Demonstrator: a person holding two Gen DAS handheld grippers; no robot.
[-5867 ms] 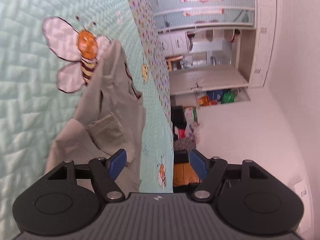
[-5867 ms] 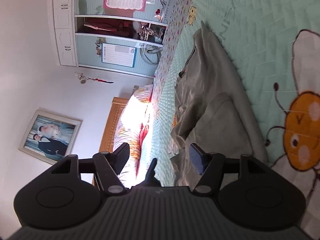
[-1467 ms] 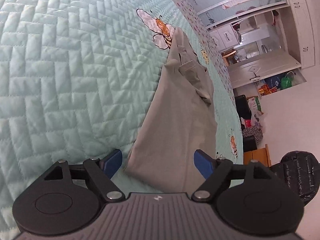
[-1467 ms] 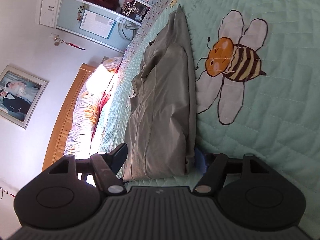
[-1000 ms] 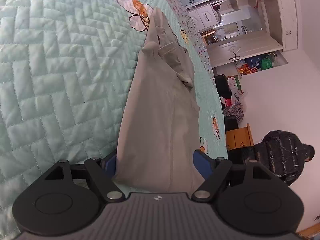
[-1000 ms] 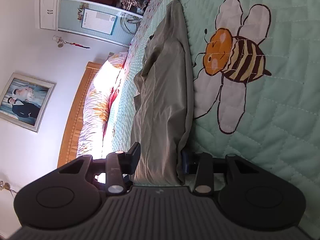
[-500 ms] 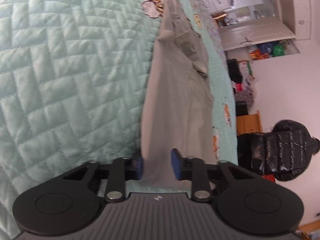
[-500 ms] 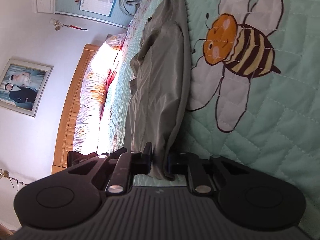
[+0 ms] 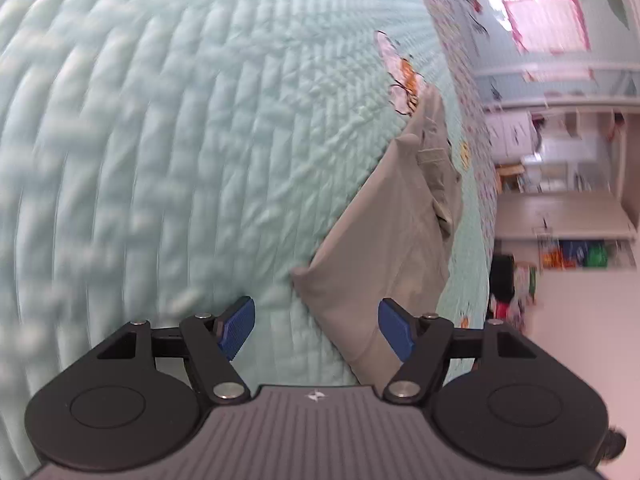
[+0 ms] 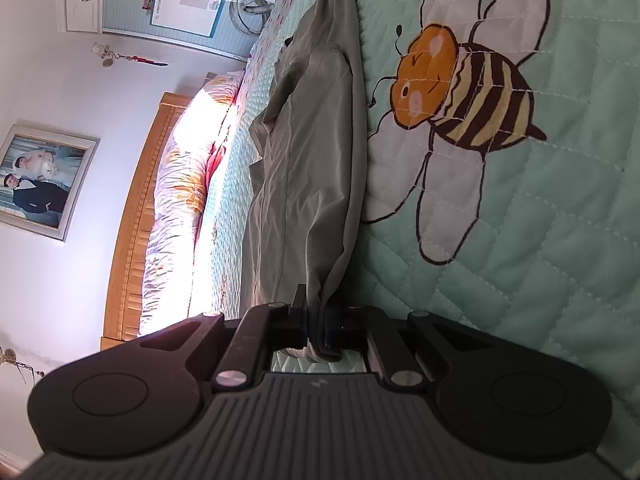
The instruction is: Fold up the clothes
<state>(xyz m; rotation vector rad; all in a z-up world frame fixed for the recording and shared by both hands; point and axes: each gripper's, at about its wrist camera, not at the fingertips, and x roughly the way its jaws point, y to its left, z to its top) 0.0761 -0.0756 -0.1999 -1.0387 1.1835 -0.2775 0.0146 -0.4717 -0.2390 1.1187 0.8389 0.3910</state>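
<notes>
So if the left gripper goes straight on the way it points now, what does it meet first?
Probably the mint green quilted bedspread; the left gripper stands open, and the grey-beige garment's corner lies just right of centre.

A matt, smooth grey-green cloth garment [image 10: 316, 168] is being shown, lightly creased. The bed cover [image 9: 168, 152] is being seen as quilted cloth, stitched and puffy, with a printed bee [image 10: 464, 92]. Matt black plastic, ribbed blue pads [image 9: 236, 326] and shiny metal pins are being noted on the left gripper [image 9: 316, 330]. The headboard [image 10: 136, 216] is being read as varnished wood.
</notes>
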